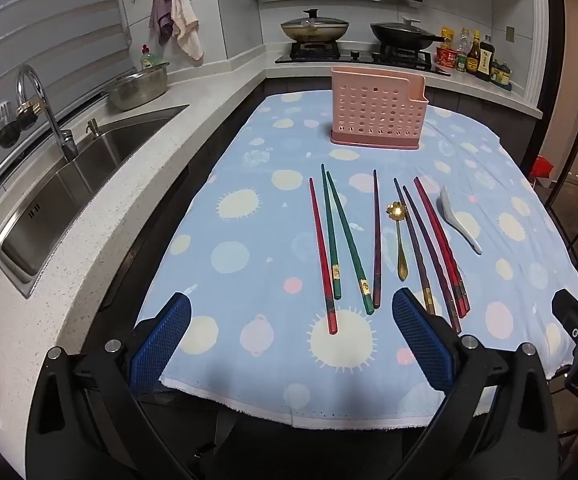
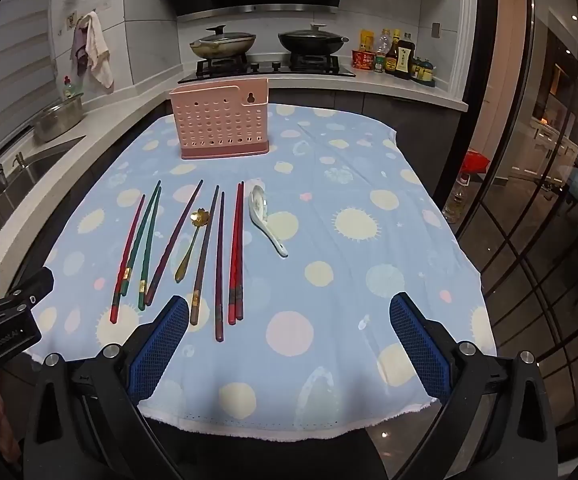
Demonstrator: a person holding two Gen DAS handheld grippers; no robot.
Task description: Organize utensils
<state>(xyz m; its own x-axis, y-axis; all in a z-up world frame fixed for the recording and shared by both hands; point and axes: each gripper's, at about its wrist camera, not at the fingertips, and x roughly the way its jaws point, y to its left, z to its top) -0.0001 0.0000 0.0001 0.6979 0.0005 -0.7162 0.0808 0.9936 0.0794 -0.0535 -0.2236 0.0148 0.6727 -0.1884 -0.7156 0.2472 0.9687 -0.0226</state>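
Blue ribbed pads of the left gripper [image 1: 289,344] stand spread wide with nothing between them, hovering above the near edge of the tabletop [image 1: 249,264], which is covered by a light blue cloth with pale dots and suns. Likewise the right gripper [image 2: 289,344] is spread wide and empty, and its camera catches part of the left gripper at the left border of its view.

Taking the pink holder [image 1: 378,111] as the landmark: it stands upright toward the far end of the tabletop, perforated with rows of round holes, and nothing can be seen sticking out of it. All the utensils lie flat on the cloth on the near side of the holder, in a loose row with their length running roughly toward it. A single red chopstick [image 1: 322,258] lies farthest left of the holder's front, then two green chopsticks [image 1: 339,236] touching near their far tips, then one dark purple chopstick [image 1: 376,240]. Just right of that lies a small gold spoon [image 1: 398,236] with a flower-shaped bowl pointing toward the holder. Beyond it lie two more dark chopsticks [image 1: 421,248] and a pair of red chopsticks [image 1: 441,246] side by side. A white ceramic spoon [image 1: 459,218] lies farthest right, its bowl toward the holder.

Behind the holder, two lidded pans [image 1: 315,26] sit on a stove.
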